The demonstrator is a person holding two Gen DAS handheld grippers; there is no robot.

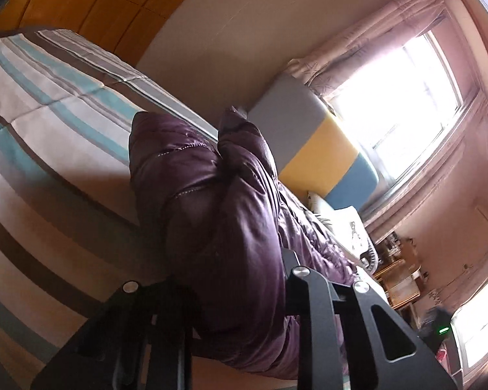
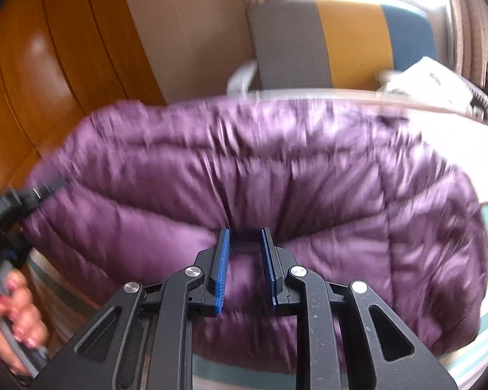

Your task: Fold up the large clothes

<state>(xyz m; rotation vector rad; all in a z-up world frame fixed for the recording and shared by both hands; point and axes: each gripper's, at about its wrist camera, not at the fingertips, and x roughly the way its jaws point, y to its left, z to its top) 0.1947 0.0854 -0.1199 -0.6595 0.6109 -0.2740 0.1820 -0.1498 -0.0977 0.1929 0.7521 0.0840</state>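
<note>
A puffy purple quilted jacket lies bunched on a bed with a striped cover. My right gripper is shut on a fold in the jacket's near edge, the cloth pinched between its blue pads. In the left wrist view the jacket rises in a thick bundle between the black fingers of my left gripper, hiding their tips. In the right wrist view the left gripper clamps the jacket's left edge, lifted off the cover. A person's hand holds its handle.
A grey, yellow and blue headboard stands at the far end of the bed, with a white pillow below it. A wooden wardrobe runs along the left. A bright curtained window and a wicker bedside stand are beyond the bed.
</note>
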